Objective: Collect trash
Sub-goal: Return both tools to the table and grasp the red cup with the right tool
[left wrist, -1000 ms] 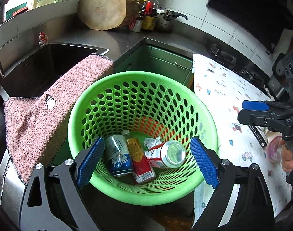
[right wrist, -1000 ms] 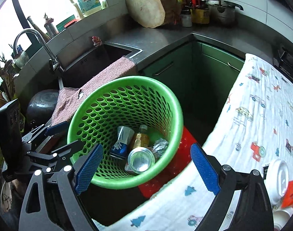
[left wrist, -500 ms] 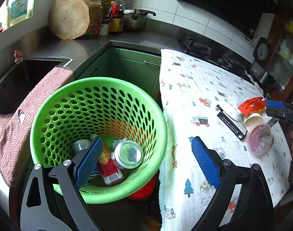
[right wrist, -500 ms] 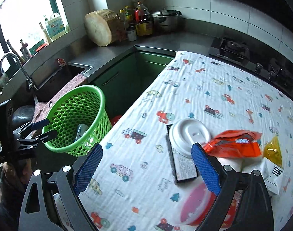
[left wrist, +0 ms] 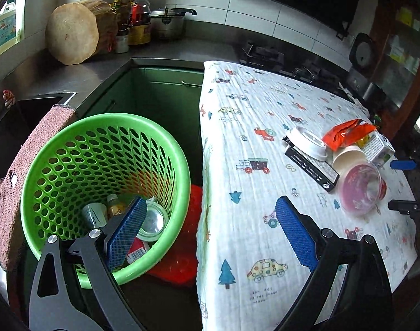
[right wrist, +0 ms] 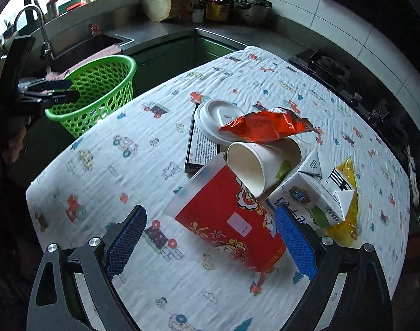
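Right gripper (right wrist: 210, 241) hangs low over the trash pile on the cloth-covered counter (right wrist: 160, 275), jaws wide apart, holding nothing. The red cup (right wrist: 232, 220) lies on its side right between the jaws, mouth toward the basket side. A white paper cup (right wrist: 254, 162) rests on it, with a milk carton (right wrist: 312, 190) beside them, an orange wrapper (right wrist: 265, 127) on top, a white lid (right wrist: 212, 115) over a black box (right wrist: 201, 146), and a yellow packet (right wrist: 345, 212) behind the carton.

The red cup looks empty, light and thin-walled; it'll crush if squeezed hard and may roll. Best hold: across the body near the stiffer rim. Lifting it will likely tip the white cup off.

Left gripper (left wrist: 207, 237) is also wide open and empty, next to the green basket (left wrist: 179, 154), which has cans and a bottle inside.

Versus a second ago: both cameras were over the basket; the right one has swung across to the pile, the left has pulled back toward the counter edge.
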{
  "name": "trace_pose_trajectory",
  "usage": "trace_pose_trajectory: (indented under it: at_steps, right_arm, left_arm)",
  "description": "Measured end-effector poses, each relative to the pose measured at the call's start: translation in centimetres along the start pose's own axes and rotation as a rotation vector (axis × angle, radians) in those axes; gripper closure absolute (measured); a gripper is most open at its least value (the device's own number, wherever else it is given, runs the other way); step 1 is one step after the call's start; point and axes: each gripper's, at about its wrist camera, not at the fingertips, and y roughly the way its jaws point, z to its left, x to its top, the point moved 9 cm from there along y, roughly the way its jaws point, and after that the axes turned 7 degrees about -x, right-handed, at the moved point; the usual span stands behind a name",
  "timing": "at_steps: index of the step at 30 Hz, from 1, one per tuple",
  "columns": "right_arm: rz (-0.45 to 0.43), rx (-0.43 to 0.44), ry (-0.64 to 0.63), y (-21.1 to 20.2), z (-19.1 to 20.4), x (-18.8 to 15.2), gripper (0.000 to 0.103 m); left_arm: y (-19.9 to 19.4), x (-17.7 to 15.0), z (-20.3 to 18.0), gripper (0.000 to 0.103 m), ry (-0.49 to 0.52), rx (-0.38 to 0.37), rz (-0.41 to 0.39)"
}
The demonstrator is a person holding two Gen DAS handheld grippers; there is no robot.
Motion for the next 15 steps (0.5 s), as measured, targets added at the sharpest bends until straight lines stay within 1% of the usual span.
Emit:
trace_pose_trajectory:
  at_steps: [3, 9, 12, 15]
  right_arm:
    - [0.018, -0.010, -0.103, 1.3, 0.6, -0.2, 0.012]
    - [0.048, 0.012, -0.263, 3.4, 1.5, -0.7, 0.012]
    - [0.048, -0.009, -0.323, 4.4, 1.6, -0.8, 0.011]
    - [0.055, -0.027, -0.347, 5.4, 1.6, -0.9, 0.011]
  left_arm:
    - [0.7, 0.0, -0.4, 0.010, -0.005, -0.002, 0.016]
    - [2.0, 0.2, -0.4, 0.010, -0.012, 0.009, 0.038]
    - [2.7, 0.3, -0.3, 0.010, -0.019, 0.010, 0.049]
    - [3.6, 0.5, -0.5, 0.010, -0.018, 0.009, 0.063]
